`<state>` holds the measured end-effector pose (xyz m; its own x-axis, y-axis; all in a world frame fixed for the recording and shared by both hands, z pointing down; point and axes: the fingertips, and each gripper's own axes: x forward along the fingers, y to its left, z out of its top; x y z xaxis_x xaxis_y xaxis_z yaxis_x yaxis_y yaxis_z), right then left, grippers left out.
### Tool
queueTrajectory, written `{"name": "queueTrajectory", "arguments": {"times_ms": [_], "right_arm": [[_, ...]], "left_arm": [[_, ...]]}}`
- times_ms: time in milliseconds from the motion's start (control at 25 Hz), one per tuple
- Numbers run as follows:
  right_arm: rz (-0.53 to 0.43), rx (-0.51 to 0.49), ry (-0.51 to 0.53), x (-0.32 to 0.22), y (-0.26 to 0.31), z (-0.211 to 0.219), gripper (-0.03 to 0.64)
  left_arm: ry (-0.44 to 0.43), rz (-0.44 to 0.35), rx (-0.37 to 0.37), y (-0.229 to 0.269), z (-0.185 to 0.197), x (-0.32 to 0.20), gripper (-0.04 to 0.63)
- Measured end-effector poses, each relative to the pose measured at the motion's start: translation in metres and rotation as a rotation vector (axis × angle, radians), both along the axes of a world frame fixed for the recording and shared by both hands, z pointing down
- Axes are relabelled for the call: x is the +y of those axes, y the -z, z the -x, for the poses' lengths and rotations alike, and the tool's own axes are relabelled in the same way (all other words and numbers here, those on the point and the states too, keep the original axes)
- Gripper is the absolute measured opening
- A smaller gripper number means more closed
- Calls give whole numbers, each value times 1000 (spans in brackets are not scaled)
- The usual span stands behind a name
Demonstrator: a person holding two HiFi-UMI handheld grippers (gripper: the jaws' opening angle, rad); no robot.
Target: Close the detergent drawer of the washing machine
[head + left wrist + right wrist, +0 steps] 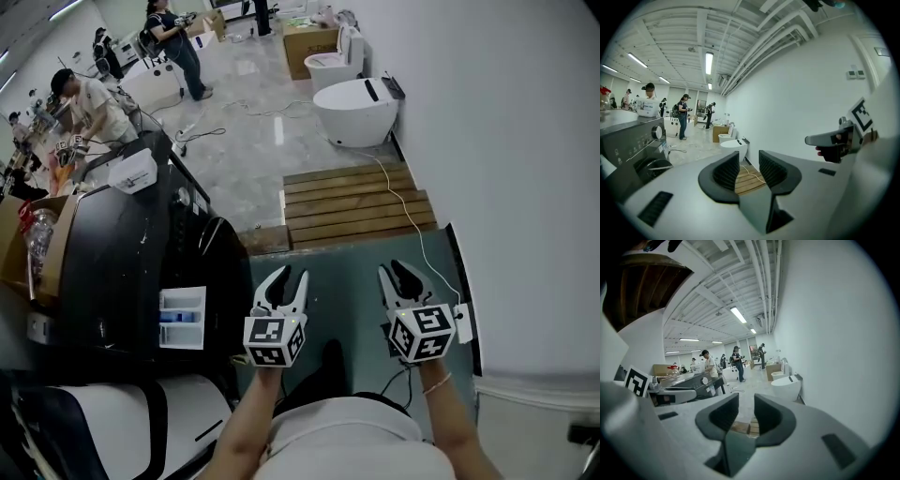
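Appliance test lab: washing machine (122,253), toilet (354,111), ceiling pipes (764,42).

The head view looks steeply down, close over the left gripper (292,275) and right gripper (396,270). Both gripper views look nearly level down the room; all three share the toilet (354,108).

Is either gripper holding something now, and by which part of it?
Nothing is held. The left gripper and the right gripper both have their jaws apart and empty. The detergent drawer is untouched.
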<state>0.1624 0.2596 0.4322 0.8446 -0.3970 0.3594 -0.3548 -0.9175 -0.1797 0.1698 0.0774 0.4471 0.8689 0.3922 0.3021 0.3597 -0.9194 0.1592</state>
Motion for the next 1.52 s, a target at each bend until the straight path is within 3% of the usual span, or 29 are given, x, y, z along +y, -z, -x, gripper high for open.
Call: {"name": "queueTrajectory", "arguments": {"times_ms": [280, 680, 1160, 1520], "right_arm": [[-3, -13, 42, -25, -5, -51, 89], [-4, -39, 172, -64, -7, -99, 89], [-18, -58, 585, -170, -9, -164, 89], [3, -63, 968, -256, -12, -154, 89]], "left_arm": [[36, 1, -7, -2, -44, -21, 118], [139, -8, -17, -5, -63, -49, 101], [490, -39, -52, -9, -68, -110, 92], [813, -49, -57, -5, -34, -144, 74]]}}
